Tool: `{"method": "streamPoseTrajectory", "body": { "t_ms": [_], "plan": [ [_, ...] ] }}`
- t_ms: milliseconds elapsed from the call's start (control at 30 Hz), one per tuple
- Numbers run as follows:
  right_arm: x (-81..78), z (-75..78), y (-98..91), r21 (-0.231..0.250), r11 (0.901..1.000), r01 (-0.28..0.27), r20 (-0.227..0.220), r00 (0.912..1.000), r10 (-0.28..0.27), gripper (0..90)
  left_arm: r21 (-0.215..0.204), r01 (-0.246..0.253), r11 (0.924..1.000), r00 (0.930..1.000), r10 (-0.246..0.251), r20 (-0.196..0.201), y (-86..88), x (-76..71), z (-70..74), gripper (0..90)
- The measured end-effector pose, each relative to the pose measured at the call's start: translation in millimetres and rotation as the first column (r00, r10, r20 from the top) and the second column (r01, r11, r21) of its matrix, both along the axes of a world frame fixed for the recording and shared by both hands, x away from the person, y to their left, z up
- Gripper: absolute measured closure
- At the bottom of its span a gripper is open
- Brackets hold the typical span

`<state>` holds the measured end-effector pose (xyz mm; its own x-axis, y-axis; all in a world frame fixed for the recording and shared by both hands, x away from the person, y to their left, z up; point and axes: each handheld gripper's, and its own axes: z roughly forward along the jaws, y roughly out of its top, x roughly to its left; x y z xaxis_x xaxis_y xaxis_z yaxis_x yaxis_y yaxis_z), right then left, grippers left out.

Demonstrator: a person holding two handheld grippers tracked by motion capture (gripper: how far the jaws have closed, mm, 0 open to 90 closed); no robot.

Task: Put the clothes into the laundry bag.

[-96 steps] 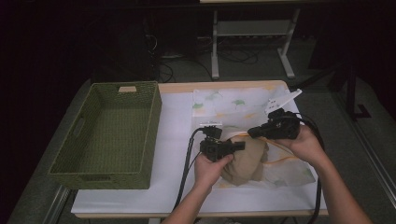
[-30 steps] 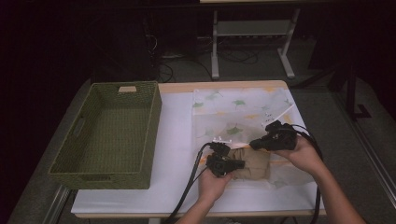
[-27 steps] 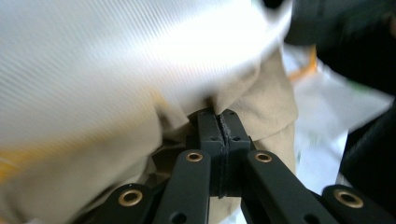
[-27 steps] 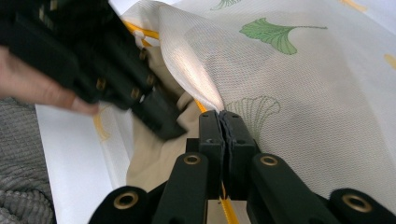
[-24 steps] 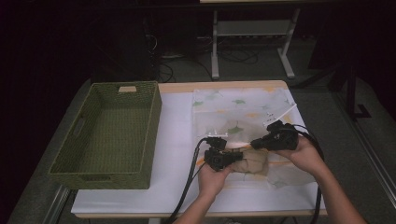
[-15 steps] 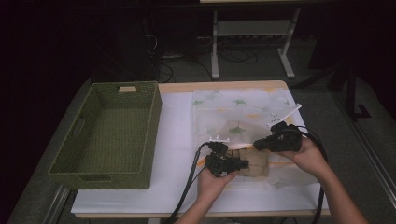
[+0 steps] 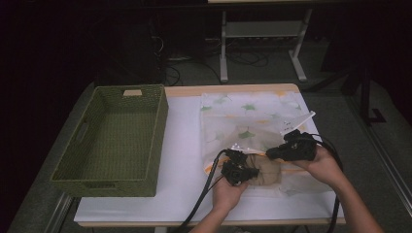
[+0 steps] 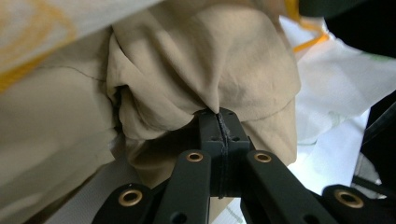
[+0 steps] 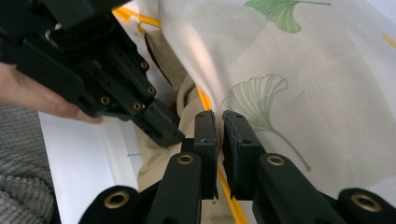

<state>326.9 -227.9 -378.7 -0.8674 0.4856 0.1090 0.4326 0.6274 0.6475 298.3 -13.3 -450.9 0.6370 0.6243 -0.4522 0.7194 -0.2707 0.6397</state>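
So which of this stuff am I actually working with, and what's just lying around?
In the job:
- tan cloth, pinched by the left gripper
- mesh bag, its yellow edge in the right gripper

Lying about:
- green basket

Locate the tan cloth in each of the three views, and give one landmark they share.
High view: the tan cloth lies low and centre-right, between the two grippers, at the mouth of the leaf-print bag.
Left gripper view: it takes up the upper middle, a fold pinched at the left gripper.
Right gripper view: a strip at centre-left, beside the bag's edge.
Shared landmark: the bag's yellow zip.
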Motion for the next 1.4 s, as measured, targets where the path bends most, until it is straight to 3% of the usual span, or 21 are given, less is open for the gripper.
{"method": "streamPoseTrajectory", "body": {
  "t_ms": [100,200,300,400,433,533,667,767,867,1067,1133,1200,1300,1400],
  "plan": [
    [-4.3,4.3,-2.9,0.025,0.9997,-0.003,0.023,0.9997,0.002,79.2,-0.019,0.014,0.9997,0.9998,-0.014,0.012,4.4,-3.6,4.0,89.7],
    [-12.2,9.3,-7.7,0.047,0.9989,-0.007,0.047,0.9989,0.005,76.9,-0.055,0.029,0.9981,0.9996,-0.029,0.004,11.0,-6.8,7.6,80.3],
    [-21.6,9.8,-12.1,0.061,0.9981,-0.014,0.063,0.9979,0.010,75.1,-0.040,0.033,0.9987,0.9994,-0.033,0.012,14.4,-12.4,8.6,62.9],
    [-31.4,6.4,-13.6,0.056,0.9979,-0.032,0.069,0.9972,0.028,73.2,-0.024,0.072,0.9971,0.9971,-0.073,-0.021,12.3,-13.8,5.5,51.7],
    [-34.6,4.3,-13.4,0.054,0.9977,-0.041,0.067,0.9971,0.037,72.6,-0.005,0.071,0.9975,0.9975,-0.071,-0.009,11.0,-14.6,4.6,50.5],
    [-44.9,-4.7,-11.0,0.047,0.9964,-0.070,0.050,0.9964,0.068,67.9,0.043,0.067,0.9968,0.9976,-0.067,-0.016,5.4,-14.2,0.5,52.8],
    [-55.8,-22.9,-4.0,0.017,0.9914,-0.130,0.018,0.9914,0.130,62.1,0.062,0.078,0.9950,0.9965,-0.076,-0.033,-0.7,-12.5,-5.2,67.1],
    [-61.4,-36.3,-0.9,0.009,0.9872,-0.159,-0.001,0.9873,0.159,60.0,0.053,0.072,0.9960,0.9968,-0.070,-0.040,-0.2,-9.1,-6.8,82.9],
    [-64.6,-48.5,3.5,-0.018,0.9850,-0.172,-0.015,0.9851,0.171,56.8,0.021,0.039,0.9990,0.9985,-0.038,-0.040,3.0,-5.2,-4.8,89.9],
    [-67.4,-63.5,14.2,-0.071,0.9765,-0.203,-0.018,0.9791,0.203,56.3,0.007,0.026,0.9996,0.9993,-0.026,-0.029,9.0,-4.5,0.3,90.0],
    [-68.2,-69.7,20.0,-0.104,0.9714,-0.213,-0.003,0.9768,0.214,57.3,-0.027,0.037,0.9989,0.9985,-0.038,-0.040,12.0,-7.3,2.3,89.4],
    [-68.8,-73.1,23.9,-0.139,0.9663,-0.217,0.022,0.9748,0.222,60.1,-0.039,0.052,0.9979,0.9976,-0.053,-0.043,11.8,-10.0,4.1,77.2],
    [-69.6,-73.1,25.5,-0.152,0.9677,-0.201,0.049,0.9763,0.211,68.0,-0.050,0.055,0.9972,0.9972,-0.057,-0.049,10.5,-11.8,5.8,62.1],
    [-68.4,-74.0,24.3,-0.133,0.9719,-0.194,0.046,0.9784,0.202,79.2,-0.033,0.032,0.9990,0.9976,-0.034,-0.061,6.9,-9.0,3.5,58.4]
  ]
}}
